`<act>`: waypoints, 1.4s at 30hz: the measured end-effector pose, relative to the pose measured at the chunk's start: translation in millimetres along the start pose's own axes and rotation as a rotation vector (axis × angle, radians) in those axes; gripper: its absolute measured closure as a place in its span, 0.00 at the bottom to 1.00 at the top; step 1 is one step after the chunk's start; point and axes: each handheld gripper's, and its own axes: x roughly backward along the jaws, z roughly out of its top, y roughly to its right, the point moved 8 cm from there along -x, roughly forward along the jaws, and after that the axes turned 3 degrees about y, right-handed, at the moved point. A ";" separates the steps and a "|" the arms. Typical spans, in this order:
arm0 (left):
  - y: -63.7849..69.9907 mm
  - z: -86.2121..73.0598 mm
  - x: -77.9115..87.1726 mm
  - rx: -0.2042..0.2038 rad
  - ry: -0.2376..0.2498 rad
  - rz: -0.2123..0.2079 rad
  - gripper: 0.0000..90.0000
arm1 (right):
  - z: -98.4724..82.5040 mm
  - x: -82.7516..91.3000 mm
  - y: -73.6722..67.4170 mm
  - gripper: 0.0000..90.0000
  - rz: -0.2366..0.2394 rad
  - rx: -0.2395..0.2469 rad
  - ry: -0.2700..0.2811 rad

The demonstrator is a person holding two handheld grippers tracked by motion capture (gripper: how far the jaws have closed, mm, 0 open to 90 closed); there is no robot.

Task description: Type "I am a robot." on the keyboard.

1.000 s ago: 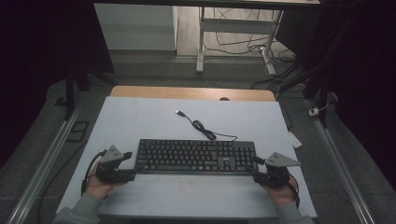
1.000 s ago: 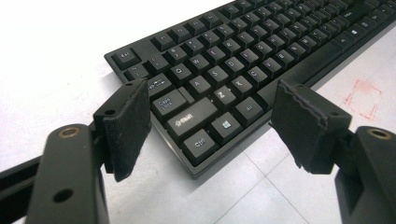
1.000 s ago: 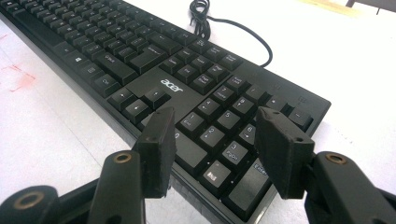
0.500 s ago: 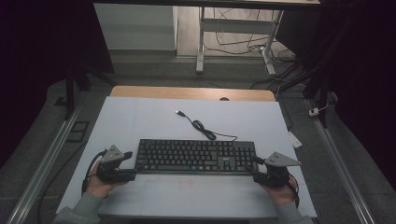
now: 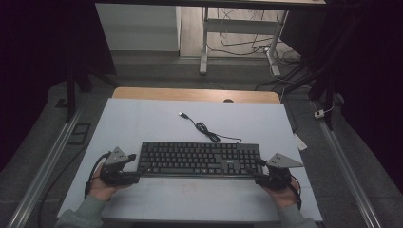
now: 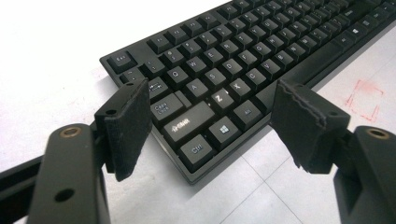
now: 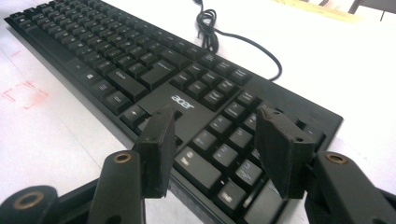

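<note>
**Both grippers poised at the keyboard's ends**

We saw the black plastic keyboard (image 5: pixel 200 159) lying on the white table (image 5: pixel 142 118), near its front edge. Our left gripper (image 6: pixel 212 116) and right gripper (image 7: pixel 215 140) each stood with jaws apart over a near corner, gripping nothing.

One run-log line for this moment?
left gripper: open at keyboard left end | right gripper: open at its numpad end | keyboard: flat on table, not gripped
</note>
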 end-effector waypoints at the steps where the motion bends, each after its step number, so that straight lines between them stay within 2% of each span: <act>1: 0.0 0.1 0.1 0.002 0.001 0.000 0.32 | 0.9 -1.2 -1.2 0.54 0.004 -0.001 0.001; 5: 0.3 0.7 0.3 0.003 0.000 0.000 0.33 | 5.0 -5.5 -6.0 0.54 0.004 0.006 -0.003; 10: 1.3 2.9 0.5 0.008 0.009 0.000 0.33 | 11.3 -12.6 -14.7 0.53 0.033 0.007 0.002; 22: 3.0 4.5 -0.9 0.013 0.013 -0.014 0.35 | 20.2 -22.1 -23.2 0.54 0.057 0.005 0.008; 30: 3.7 5.1 -1.6 0.017 0.013 -0.015 0.36 | 29.7 -37.4 -38.3 0.54 0.092 0.016 0.004; 42: 3.8 5.5 -2.1 0.028 0.008 -0.016 0.39 | 45.6 -57.4 -57.1 0.55 0.121 0.028 0.000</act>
